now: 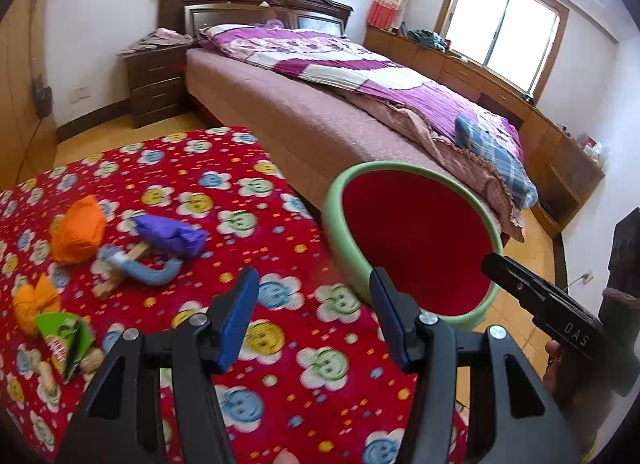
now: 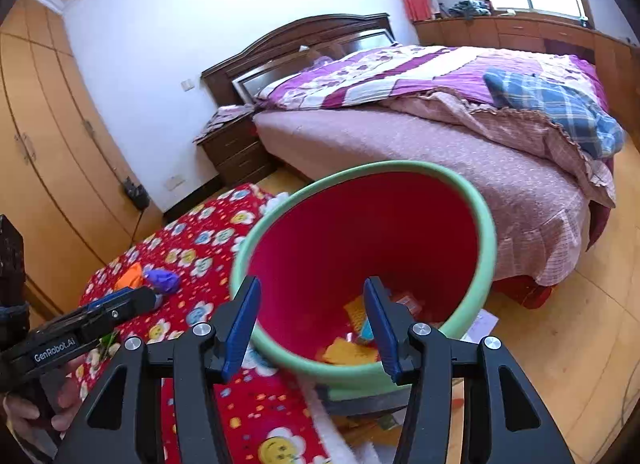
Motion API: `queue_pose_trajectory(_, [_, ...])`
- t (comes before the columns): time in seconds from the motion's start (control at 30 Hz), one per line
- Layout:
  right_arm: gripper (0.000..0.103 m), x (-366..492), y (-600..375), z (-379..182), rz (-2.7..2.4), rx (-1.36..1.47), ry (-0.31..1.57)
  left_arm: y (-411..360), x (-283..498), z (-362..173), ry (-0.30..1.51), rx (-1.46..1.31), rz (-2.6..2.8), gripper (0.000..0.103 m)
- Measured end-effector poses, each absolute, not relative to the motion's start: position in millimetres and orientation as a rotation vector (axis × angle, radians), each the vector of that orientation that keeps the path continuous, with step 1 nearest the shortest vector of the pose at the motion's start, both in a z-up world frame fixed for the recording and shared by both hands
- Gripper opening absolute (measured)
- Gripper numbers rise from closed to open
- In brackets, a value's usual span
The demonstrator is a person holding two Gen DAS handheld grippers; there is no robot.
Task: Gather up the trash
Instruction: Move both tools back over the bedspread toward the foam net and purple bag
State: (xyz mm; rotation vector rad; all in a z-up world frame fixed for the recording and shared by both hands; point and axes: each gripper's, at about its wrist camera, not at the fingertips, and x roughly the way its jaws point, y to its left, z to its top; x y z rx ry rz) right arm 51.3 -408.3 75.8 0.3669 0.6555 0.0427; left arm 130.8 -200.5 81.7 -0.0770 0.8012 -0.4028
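Note:
My left gripper (image 1: 314, 284) hovers open and empty over a red flowered cloth (image 1: 280, 384). Left of it lie an orange paper ball (image 1: 78, 229), a purple paper wad (image 1: 172, 238), a blue curved piece on a wooden stick (image 1: 156, 270), another orange scrap (image 1: 34, 302), a green wrapper (image 1: 66, 338) and peanut shells (image 1: 44, 374). A green-rimmed bin with a red inside (image 1: 348, 232) stands at the cloth's right edge. My right gripper (image 2: 311, 288) is open above the bin (image 2: 486, 223), nothing between its pads. Yellow and orange scraps (image 2: 350, 352) lie at the bin's bottom.
A bed with a purple quilt (image 1: 360, 75) runs behind the bin. A dark nightstand (image 1: 156, 83) stands at its head, wardrobes (image 2: 48, 167) on the left, low cabinets (image 1: 500, 91) under the window. Papers (image 2: 482, 324) lie on the wooden floor by the bin.

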Motion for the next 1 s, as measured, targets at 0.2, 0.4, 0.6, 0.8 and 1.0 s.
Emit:
queue_pose_trajectory(0.2, [0.055,48,-378,79,0.088,0.346,0.67,-167,120,83,0.798,-0.11,-0.349,0.057])
queue_pose_trajectory(0.4, [0.055,47,-346,87,0.142,0.317,0.679,-129,110,86,0.785,-0.134,-0.288,0.057])
queue_pose_trajectory(0.6, [0.056,46,-314,91,0.184,0.288,0.692,-92,105,88,0.784,-0.154,-0.233,0.057])
queue_pose_trajectory(0.8, [0.057,45,-289,85,0.214,0.277,0.715,-54,102,85,0.797,-0.154,-0.153,0.057])
queue_pose_trajectory(1.0, [0.057,47,-274,79,0.22,0.273,0.741,-19,103,83,0.794,-0.173,-0.104,0.058])
